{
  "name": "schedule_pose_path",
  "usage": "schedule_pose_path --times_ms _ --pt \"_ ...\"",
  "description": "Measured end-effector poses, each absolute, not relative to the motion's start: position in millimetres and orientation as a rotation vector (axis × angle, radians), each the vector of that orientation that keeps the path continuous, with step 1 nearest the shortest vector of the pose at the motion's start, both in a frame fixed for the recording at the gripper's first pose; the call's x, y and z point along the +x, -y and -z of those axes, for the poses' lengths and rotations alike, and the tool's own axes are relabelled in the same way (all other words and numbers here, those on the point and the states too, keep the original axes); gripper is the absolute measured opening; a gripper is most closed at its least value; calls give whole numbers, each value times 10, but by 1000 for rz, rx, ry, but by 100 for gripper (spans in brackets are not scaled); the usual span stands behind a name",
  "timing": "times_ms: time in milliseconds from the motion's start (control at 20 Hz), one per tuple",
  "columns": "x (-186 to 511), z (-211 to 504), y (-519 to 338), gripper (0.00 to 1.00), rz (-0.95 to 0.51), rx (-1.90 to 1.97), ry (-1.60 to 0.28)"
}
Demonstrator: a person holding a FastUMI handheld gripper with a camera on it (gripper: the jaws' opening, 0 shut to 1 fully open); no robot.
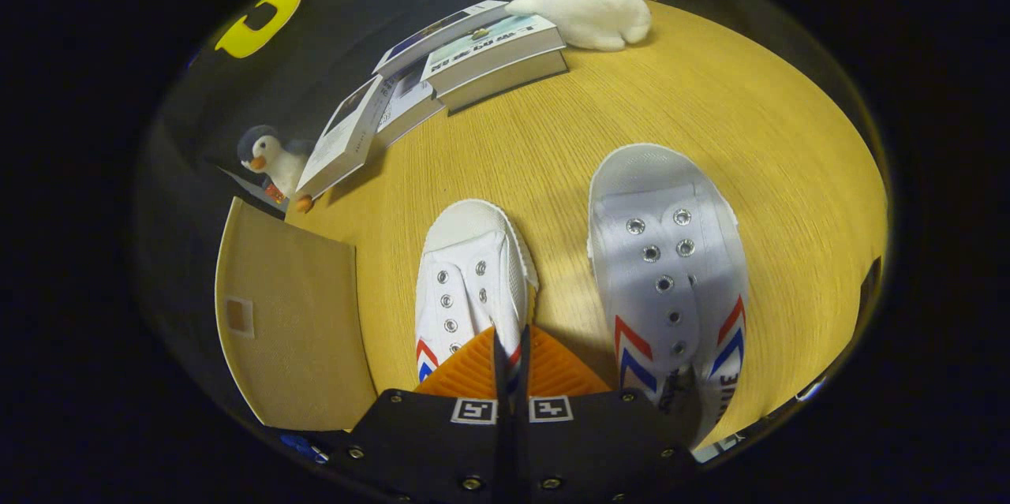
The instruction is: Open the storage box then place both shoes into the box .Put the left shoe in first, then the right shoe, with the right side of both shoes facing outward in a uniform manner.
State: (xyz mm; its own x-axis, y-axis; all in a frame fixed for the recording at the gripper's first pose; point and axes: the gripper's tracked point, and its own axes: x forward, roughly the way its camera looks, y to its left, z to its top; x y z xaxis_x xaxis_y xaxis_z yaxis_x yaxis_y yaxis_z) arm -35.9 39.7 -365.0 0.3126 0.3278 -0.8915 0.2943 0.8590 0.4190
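- White canvas of the left-hand shoe is pinched at its heel end between the gripper fingers, which sit nearly closed on a thin edge.
- Just beside it, the other shoe rests on the wooden table, toe away.
- Tan storage box lies left of the fingers, its flap seemingly flat.
- Risk: so thin a grip may let the shoe swing or slip.
- Beyond: books, two plush toys.

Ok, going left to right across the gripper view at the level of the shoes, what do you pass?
Tan storage box panel → shoe that the nearly closed gripper fingers grip at its rear → second white shoe → bare wooden table.
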Motion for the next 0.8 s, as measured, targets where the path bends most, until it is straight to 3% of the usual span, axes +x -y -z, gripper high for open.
schedule_pose_path --times_ms 800 --pt "97 2353 -933 0 -116 721 -1114"
